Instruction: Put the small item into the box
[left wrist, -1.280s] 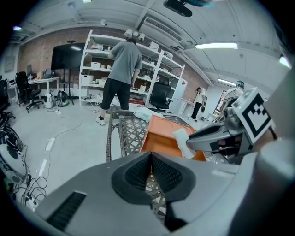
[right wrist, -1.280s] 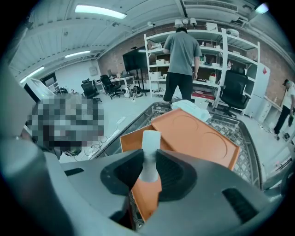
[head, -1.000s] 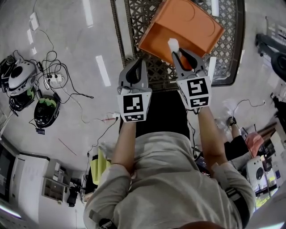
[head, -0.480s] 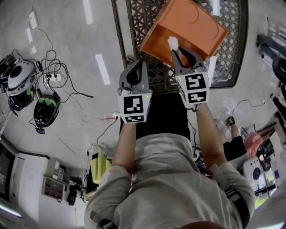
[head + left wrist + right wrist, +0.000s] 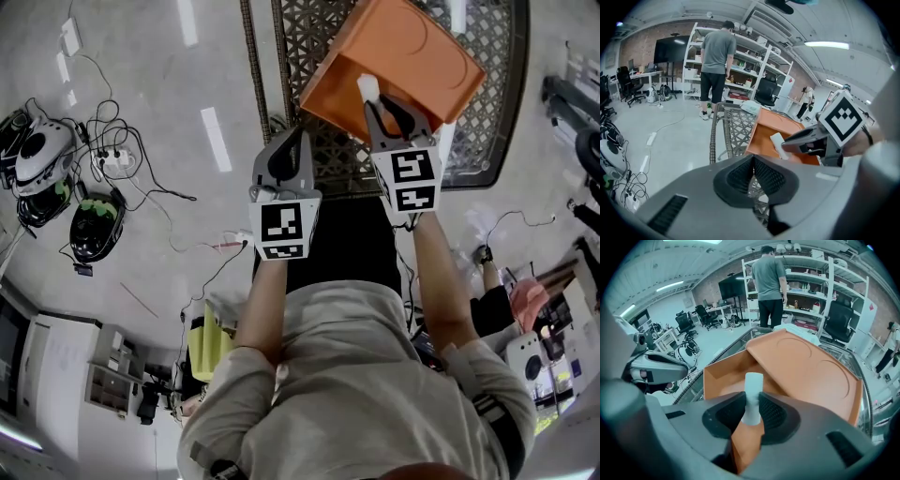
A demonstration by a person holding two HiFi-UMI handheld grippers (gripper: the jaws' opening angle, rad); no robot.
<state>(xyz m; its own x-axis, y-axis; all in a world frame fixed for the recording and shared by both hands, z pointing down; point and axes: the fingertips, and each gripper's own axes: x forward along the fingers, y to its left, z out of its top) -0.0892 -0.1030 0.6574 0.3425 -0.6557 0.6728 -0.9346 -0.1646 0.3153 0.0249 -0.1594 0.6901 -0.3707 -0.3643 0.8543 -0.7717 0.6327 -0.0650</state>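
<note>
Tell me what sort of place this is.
Probably a robotics lab or workshop. There is open shelving stacked with gear, office chairs stand around, and helmets lie on a bare concrete floor.

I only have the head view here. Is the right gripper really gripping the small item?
Observer: Yes, the right gripper has its jaws pressed on the white item, which sticks up past them.
Operator: And the left gripper?
Observer: Its jaws are together, with nothing between them.
Operator: Anyone standing nearby?
Observer: A person stands at the shelves ahead, back turned.
</note>
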